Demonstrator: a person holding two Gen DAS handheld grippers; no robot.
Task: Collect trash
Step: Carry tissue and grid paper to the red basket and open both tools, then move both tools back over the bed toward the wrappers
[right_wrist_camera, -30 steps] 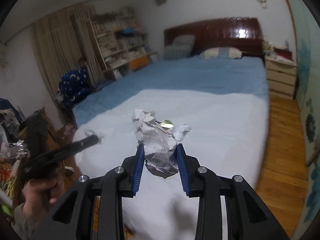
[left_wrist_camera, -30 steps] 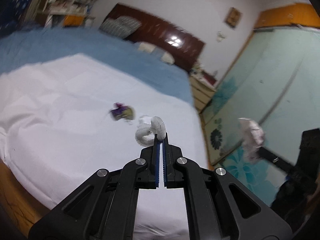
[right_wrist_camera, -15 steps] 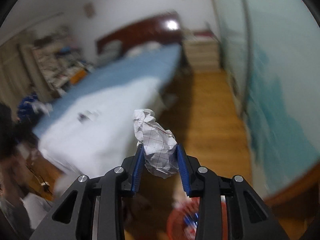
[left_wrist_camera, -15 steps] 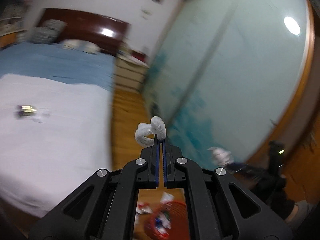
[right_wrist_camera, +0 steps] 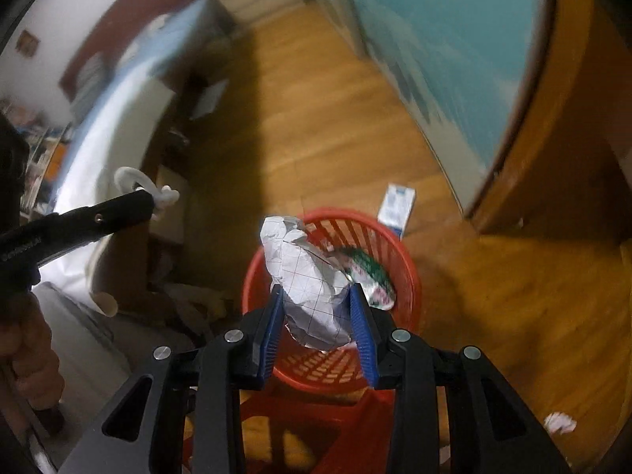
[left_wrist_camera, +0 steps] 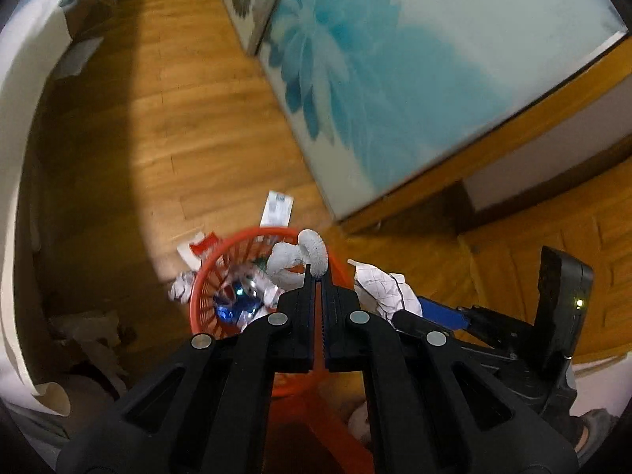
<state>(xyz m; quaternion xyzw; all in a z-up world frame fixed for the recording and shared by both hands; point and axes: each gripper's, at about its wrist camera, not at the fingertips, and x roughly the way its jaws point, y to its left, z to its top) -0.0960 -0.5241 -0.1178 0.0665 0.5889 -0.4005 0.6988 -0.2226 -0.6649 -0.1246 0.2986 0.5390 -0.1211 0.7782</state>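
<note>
My left gripper (left_wrist_camera: 316,276) is shut on a twisted white tissue (left_wrist_camera: 300,254) and holds it over the red mesh basket (left_wrist_camera: 205,272) on the wood floor. My right gripper (right_wrist_camera: 316,296) is shut on a crumpled ball of squared paper (right_wrist_camera: 308,280) above the same basket (right_wrist_camera: 407,276). The basket holds wrappers, among them a green and white one (right_wrist_camera: 367,268) and a blue one (left_wrist_camera: 233,308). In the right wrist view the left gripper (right_wrist_camera: 152,197) shows at the left with the tissue (right_wrist_camera: 130,177). In the left wrist view the paper ball (left_wrist_camera: 383,286) shows at the right.
A white and blue carton (right_wrist_camera: 397,207) lies on the floor behind the basket. Loose paper scraps (left_wrist_camera: 181,286) lie beside it, and one scrap (right_wrist_camera: 559,422) lies at the right. The bed with its white sheet (left_wrist_camera: 15,126) is at the left. A wardrobe door with a blue flower (left_wrist_camera: 395,63) stands behind.
Both grippers have swung away from the bed and tilted down to the floor. They now hold the tissue and the paper ball over the red basket.
</note>
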